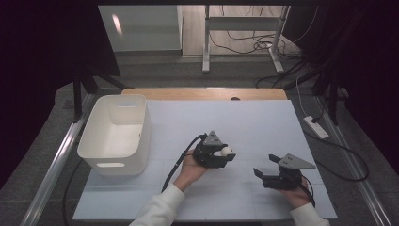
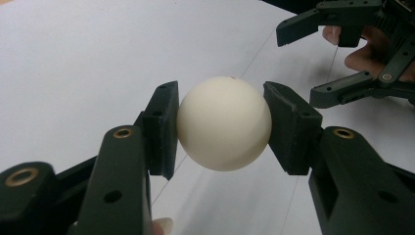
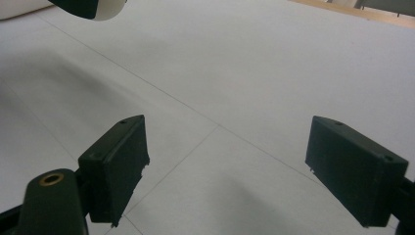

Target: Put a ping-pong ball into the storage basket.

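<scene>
A cream-white ball [image 2: 224, 123] sits pinched between the two black pads of my left gripper [image 2: 220, 125], held above the white table sheet. In the high view that left gripper [image 1: 225, 154] hovers near the table's middle with the ball [image 1: 227, 151] at its tip. My right gripper [image 1: 266, 165] rests lower right of it, jaws spread wide with nothing between them. In the right gripper view its pads [image 3: 117, 156] frame bare sheet, and the ball's edge [image 3: 111, 9] peeks in at the top left.
A white plastic bin [image 1: 115, 133] stands on the left side of the white sheet [image 1: 263, 122], its inside empty. A wooden table edge [image 1: 207, 93] runs along the back. Cables and a power strip [image 1: 316, 127] lie on the floor to the right.
</scene>
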The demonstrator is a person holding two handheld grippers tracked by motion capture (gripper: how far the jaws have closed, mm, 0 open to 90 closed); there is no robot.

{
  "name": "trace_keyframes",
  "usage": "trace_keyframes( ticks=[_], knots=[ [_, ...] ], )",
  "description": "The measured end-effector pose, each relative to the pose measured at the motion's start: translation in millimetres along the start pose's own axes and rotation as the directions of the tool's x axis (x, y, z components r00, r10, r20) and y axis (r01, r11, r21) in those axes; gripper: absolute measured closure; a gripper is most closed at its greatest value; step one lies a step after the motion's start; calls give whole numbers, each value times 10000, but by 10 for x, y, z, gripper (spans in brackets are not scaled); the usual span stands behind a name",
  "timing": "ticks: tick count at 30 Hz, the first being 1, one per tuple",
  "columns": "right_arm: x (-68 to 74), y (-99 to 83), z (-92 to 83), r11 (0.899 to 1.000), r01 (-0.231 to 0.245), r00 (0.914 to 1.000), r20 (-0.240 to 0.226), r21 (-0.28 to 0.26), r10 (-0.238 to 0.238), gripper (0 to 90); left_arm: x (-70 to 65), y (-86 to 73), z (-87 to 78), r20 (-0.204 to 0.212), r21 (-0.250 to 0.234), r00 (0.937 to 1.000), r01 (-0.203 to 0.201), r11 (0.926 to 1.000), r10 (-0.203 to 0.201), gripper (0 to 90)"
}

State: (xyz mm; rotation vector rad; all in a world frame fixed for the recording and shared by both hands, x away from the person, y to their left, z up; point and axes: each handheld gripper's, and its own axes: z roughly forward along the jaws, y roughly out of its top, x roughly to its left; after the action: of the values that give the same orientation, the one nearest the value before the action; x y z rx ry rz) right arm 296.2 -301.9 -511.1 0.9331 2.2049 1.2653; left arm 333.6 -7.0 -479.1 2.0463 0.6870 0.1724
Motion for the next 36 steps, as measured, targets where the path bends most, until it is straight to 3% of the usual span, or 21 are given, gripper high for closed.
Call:
trace_keyframes(
  ticks=[16,36],
  knots=[
    [4,2,-2,10000,1,10000,37,-64,-1,155,33,22,-53,-233,-54,9997,-97,9999,96,508],
    [3,6,-11,9999,-38,10000,-7,-138,38,156,227,115,-207,-1008,-209,9948,131,9997,-151,508]
  ],
)
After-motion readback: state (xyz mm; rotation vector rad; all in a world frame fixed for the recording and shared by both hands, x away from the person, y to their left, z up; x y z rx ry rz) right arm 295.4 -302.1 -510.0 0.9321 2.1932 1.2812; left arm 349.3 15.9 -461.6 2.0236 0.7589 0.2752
